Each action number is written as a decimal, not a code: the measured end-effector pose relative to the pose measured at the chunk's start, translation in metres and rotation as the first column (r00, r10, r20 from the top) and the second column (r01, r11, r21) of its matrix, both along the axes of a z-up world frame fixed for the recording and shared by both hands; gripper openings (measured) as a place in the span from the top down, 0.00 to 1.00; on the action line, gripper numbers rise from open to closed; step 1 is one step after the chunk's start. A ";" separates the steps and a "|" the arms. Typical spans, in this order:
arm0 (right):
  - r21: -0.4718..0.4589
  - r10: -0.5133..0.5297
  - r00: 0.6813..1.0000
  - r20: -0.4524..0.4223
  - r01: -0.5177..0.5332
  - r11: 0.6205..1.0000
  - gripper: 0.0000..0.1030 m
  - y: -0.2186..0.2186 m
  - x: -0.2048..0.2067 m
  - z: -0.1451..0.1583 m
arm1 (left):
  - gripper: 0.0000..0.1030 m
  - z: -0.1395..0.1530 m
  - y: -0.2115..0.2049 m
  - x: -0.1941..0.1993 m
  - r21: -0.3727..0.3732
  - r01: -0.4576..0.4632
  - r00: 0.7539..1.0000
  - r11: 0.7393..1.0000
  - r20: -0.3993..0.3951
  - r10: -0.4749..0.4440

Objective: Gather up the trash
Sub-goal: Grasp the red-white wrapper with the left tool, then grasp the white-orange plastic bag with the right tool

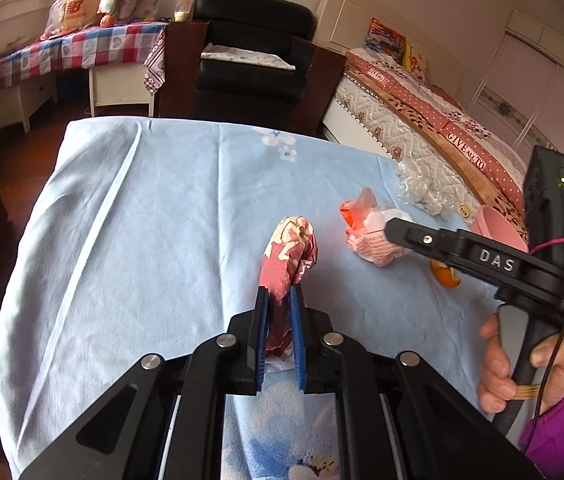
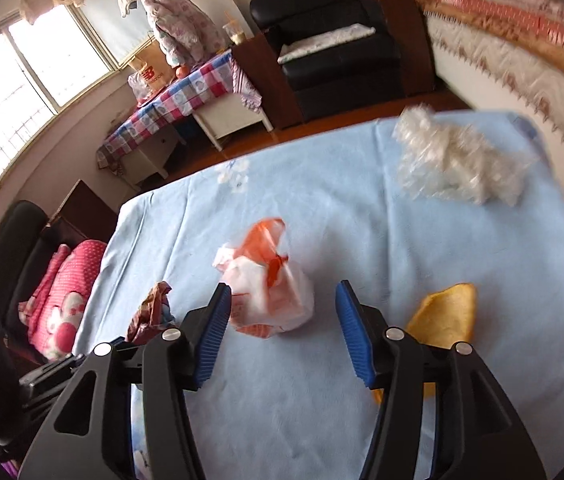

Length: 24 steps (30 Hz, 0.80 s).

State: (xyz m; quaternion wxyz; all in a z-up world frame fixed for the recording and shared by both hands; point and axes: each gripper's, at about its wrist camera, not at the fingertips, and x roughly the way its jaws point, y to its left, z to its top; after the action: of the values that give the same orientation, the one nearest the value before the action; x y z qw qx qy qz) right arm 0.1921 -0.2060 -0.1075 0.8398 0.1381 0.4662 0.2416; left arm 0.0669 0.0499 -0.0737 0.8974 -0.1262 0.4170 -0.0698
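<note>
Your left gripper (image 1: 280,312) was clamped on a light, crumpled wrapper (image 1: 290,254); your right gripper's (image 2: 282,330) fingers stood apart around the soft bag (image 2: 270,296), best pinched mid-bunch.

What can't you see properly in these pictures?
- Orange peel: left view, mostly hidden behind the right claw's black arm.
- Pink bowl: left view, partly covered by that arm; right view, only a pink strip at the edge.
- Red wrapper: its bottom is hidden between the left claw's blue pads.
- Clear plastic: right view, blurred.
- Writing on the orange-and-white bag: too blurry to read.
</note>
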 end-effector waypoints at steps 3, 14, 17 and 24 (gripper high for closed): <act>0.023 0.027 1.000 -0.009 -0.027 0.999 0.47 0.006 0.000 -0.004 | 0.90 -0.001 -0.002 -0.001 0.005 -0.003 1.000 1.000 -0.003 0.003; 0.006 0.061 0.998 0.031 -0.062 0.998 0.70 0.008 -0.021 0.004 | 0.90 0.007 -0.008 -0.006 -0.004 -0.017 1.000 1.000 0.003 0.017; 0.008 0.062 0.997 0.042 -0.062 0.998 0.70 0.002 -0.031 0.011 | 0.90 0.012 -0.012 -0.010 0.001 -0.011 1.000 1.000 0.013 0.011; -0.002 0.051 0.994 0.097 -0.051 0.999 0.70 -0.020 -0.065 0.033 | 0.90 0.027 -0.027 -0.023 0.001 -0.006 0.999 1.000 0.034 0.006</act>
State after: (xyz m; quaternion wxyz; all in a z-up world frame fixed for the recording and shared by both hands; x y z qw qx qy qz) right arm 0.1276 -0.2256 -0.0750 0.8549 0.1144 0.4283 0.2696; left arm 0.0437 0.0227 -0.0465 0.9047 -0.1259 0.4012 -0.0692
